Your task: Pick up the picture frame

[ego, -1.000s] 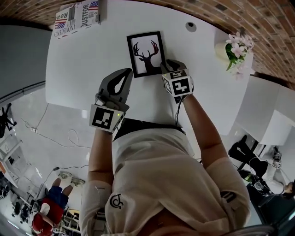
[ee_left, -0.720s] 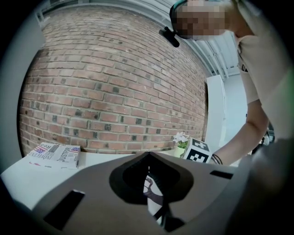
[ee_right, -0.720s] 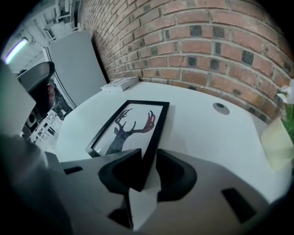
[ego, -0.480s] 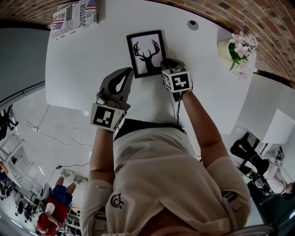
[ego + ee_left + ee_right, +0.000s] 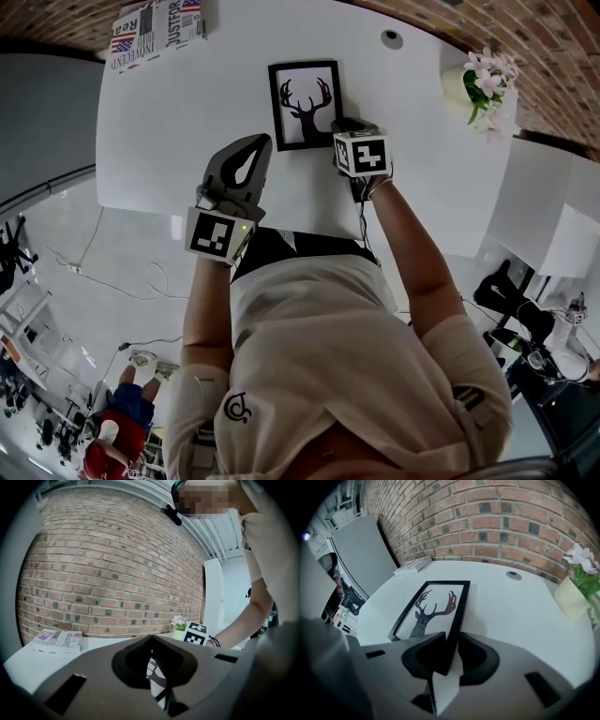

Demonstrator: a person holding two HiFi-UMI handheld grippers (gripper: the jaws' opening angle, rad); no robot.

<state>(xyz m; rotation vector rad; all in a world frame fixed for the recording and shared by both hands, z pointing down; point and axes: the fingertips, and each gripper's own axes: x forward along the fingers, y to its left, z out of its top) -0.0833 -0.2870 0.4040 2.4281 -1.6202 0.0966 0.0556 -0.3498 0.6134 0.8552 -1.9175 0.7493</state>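
A black picture frame [image 5: 305, 103] with a deer silhouette lies flat on the white table [image 5: 178, 112]. My right gripper [image 5: 344, 131] points steeply down at the frame's right edge near its front corner. In the right gripper view the frame [image 5: 433, 606] has its edge between the closing jaws of my right gripper [image 5: 451, 641], and both pads touch it. My left gripper [image 5: 257, 142] is shut and holds nothing, a little left of the frame's front left corner. In the left gripper view, part of the deer print [image 5: 157, 670] shows past the shut left gripper [image 5: 151, 638].
A folded newspaper [image 5: 155, 26] lies at the table's far left corner. A pale pot of pink flowers [image 5: 480, 82] stands at the far right. A round cable hole [image 5: 392, 39] sits behind the frame. A brick wall backs the table, and my body stands at its front edge.
The right gripper has rolled and sunk a little over the frame's right edge, and the frame now lies straighter in view. The left gripper has shifted only slightly.
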